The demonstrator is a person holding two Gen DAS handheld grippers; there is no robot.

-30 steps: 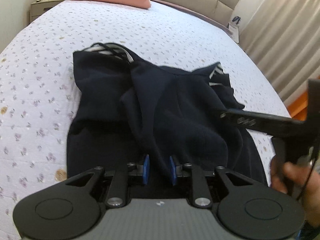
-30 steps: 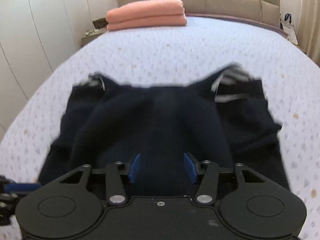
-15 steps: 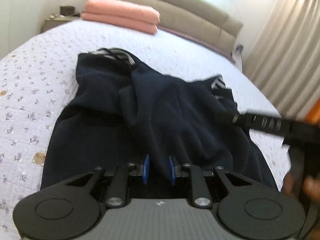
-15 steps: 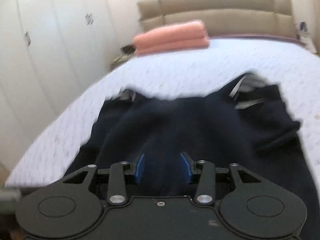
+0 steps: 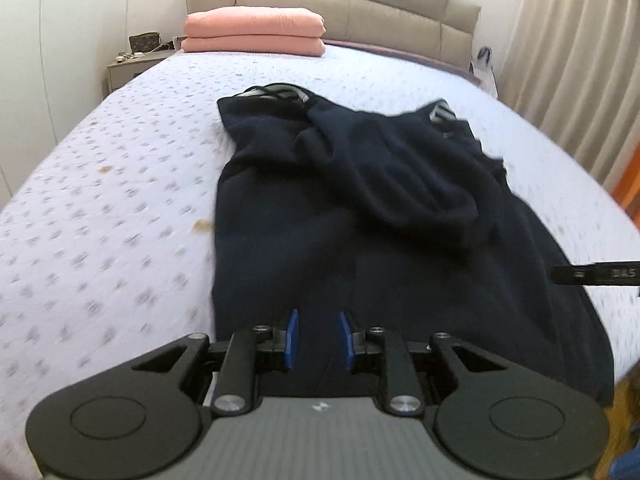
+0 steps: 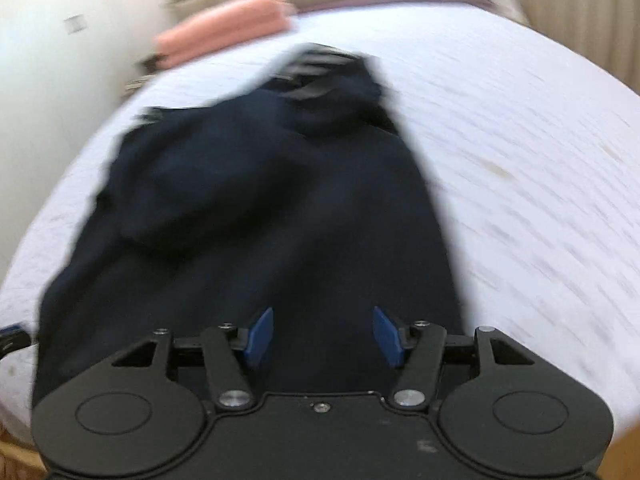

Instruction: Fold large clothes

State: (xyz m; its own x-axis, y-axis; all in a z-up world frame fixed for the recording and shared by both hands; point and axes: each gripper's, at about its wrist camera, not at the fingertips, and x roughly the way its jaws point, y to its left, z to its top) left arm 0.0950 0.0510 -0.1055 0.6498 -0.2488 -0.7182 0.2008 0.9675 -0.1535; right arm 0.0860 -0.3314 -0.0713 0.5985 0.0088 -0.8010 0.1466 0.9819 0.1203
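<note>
A large dark navy garment (image 5: 360, 208) lies spread on the bed, with a bunched fold across its upper middle and striped trim at the far corners. My left gripper (image 5: 319, 342) hovers over the garment's near hem, open, with nothing between its blue pads. My right gripper (image 6: 323, 338) is over the near right part of the garment (image 6: 260, 200), open wide and empty; that view is blurred. The tip of the right gripper (image 5: 592, 274) shows at the right edge of the left wrist view.
The bed (image 5: 120, 184) has a pale lilac flowered cover. Folded pink bedding (image 5: 254, 30) lies against the beige headboard (image 5: 360, 4). A nightstand (image 5: 132, 66) and white wardrobes stand at the left, curtains (image 5: 572, 52) at the right.
My left gripper has let go of the garment fold and drawn back toward the near hem. My right gripper has opened wider and swung to the right side of the garment.
</note>
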